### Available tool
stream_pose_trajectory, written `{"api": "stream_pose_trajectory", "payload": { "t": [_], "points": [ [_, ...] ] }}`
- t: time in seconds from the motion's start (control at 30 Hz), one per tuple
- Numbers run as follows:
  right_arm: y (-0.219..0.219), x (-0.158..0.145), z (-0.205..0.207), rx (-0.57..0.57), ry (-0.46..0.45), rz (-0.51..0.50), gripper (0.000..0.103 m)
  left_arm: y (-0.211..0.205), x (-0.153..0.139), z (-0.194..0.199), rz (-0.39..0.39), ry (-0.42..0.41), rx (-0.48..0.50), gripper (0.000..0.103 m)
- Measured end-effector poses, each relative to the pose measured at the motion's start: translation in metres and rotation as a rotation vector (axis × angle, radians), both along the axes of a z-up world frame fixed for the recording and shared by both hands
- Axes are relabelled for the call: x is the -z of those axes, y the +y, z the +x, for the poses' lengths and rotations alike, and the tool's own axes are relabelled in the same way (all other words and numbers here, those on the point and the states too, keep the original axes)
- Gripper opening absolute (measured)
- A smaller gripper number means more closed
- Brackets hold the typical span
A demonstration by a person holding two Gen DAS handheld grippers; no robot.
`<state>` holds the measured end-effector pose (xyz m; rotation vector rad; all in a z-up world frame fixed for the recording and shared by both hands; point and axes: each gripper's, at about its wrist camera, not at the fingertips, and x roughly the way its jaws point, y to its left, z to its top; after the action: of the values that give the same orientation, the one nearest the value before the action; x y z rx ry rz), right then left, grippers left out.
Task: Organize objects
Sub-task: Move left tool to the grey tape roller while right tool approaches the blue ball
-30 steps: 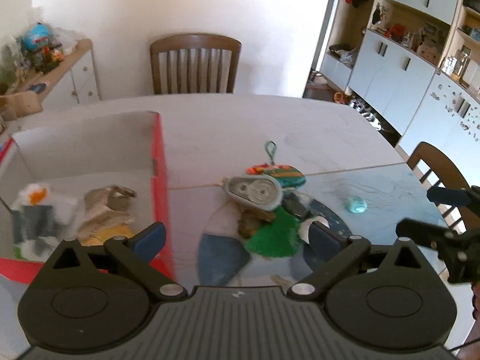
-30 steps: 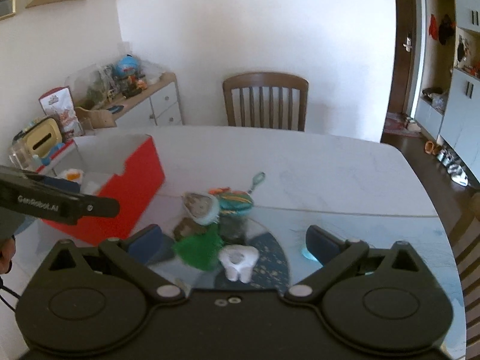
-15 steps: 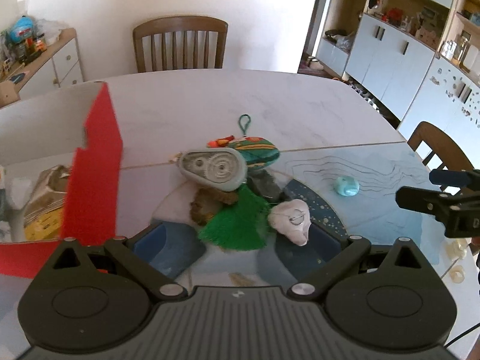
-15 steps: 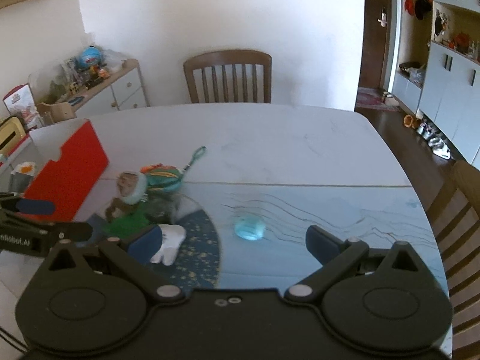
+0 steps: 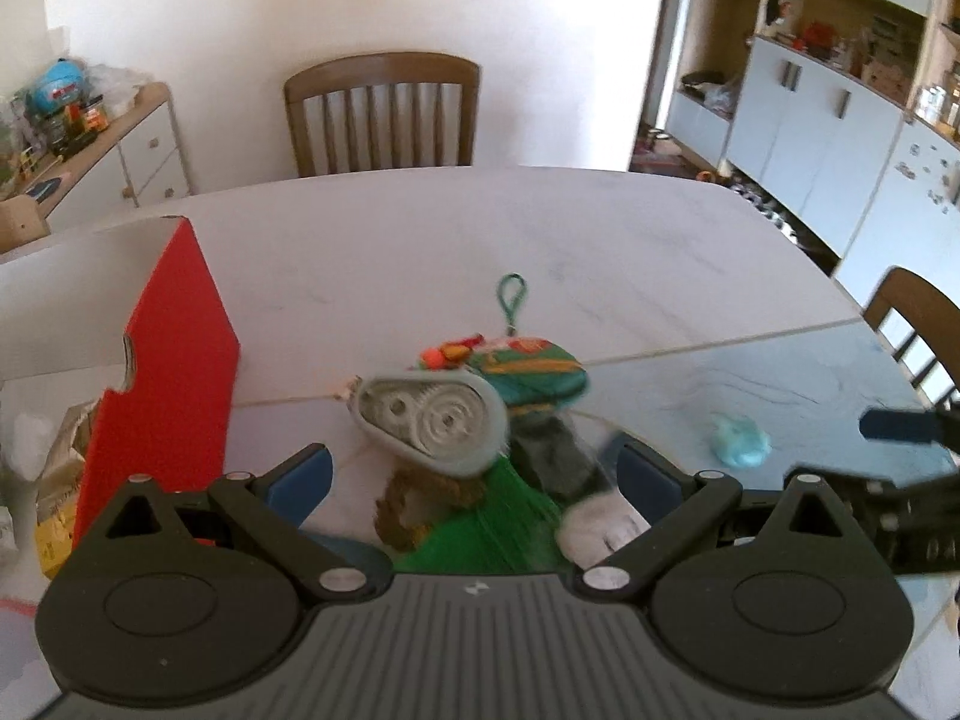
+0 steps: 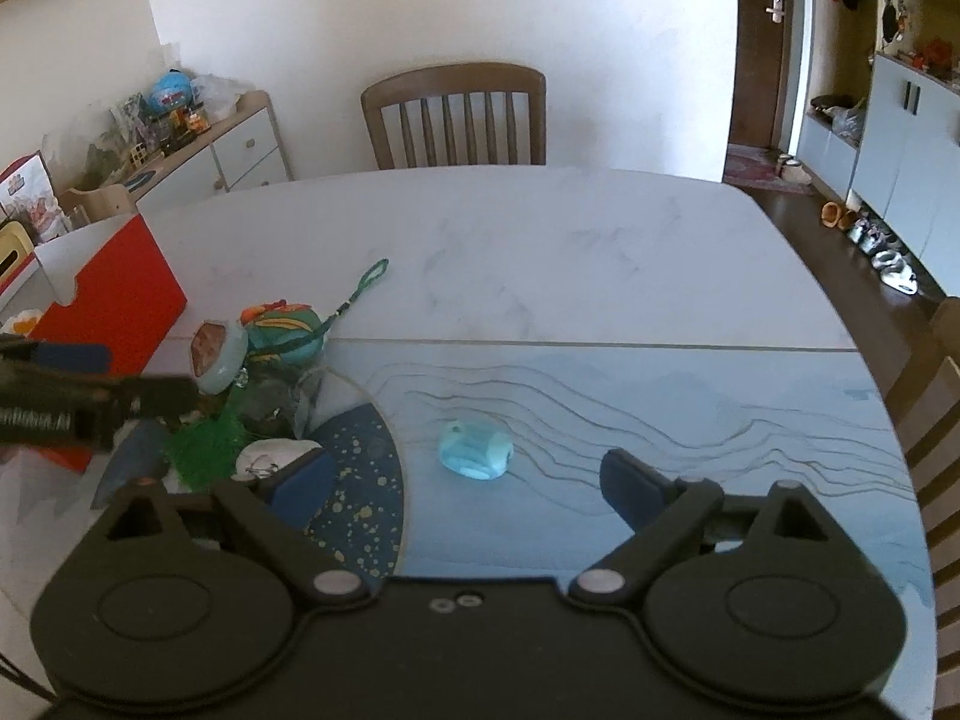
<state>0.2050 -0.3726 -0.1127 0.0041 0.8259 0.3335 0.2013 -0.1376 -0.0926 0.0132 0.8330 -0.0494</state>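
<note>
A pile of small objects lies mid-table: a grey correction-tape dispenser [image 5: 433, 420], a teal embroidered pouch [image 5: 528, 367] with a green loop, a green tassel [image 5: 480, 531], a brown lump [image 5: 414, 501] and a white tooth-shaped piece [image 5: 600, 525]. My left gripper [image 5: 474, 477] is open and hovers just over the pile. A light-blue soap-like blob [image 6: 477, 450] lies alone on the blue mat. My right gripper [image 6: 465, 489] is open, just short of the blob. The left gripper also shows in the right wrist view [image 6: 90, 402].
A red-and-white box [image 5: 162, 360] with several items inside stands at the table's left; it also shows in the right wrist view [image 6: 114, 294]. A wooden chair [image 5: 384, 114] stands at the far edge. Another chair [image 6: 936, 396] is at the right. Cabinets line the right wall.
My left gripper has swung from above the box to over the pile. My right gripper has moved right, from the pile towards the blue blob.
</note>
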Motion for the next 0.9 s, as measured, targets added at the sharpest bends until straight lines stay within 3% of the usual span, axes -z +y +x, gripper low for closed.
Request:
{"api": "stream_pose_trajectory", "payload": {
  "t": [0.2,0.37,0.57,0.9],
  "points": [
    [0.003,0.008,0.013,-0.023,0.009,0.018,0.087,0.014,0.004,0.029,-0.022,0.026,-0.057,0.102],
    [0.008,0.014,0.019,-0.051,0.016,0.024,0.083,0.025,0.020,0.049,-0.074,0.096,-0.059,0.102],
    [0.011,0.020,0.026,-0.067,0.026,0.037,0.081,0.041,0.026,0.060,-0.167,0.137,-0.094,0.102],
    [0.017,0.029,0.037,-0.102,0.046,0.030,0.076,0.044,0.041,0.077,-0.218,0.211,-0.102,0.102]
  ]
}}
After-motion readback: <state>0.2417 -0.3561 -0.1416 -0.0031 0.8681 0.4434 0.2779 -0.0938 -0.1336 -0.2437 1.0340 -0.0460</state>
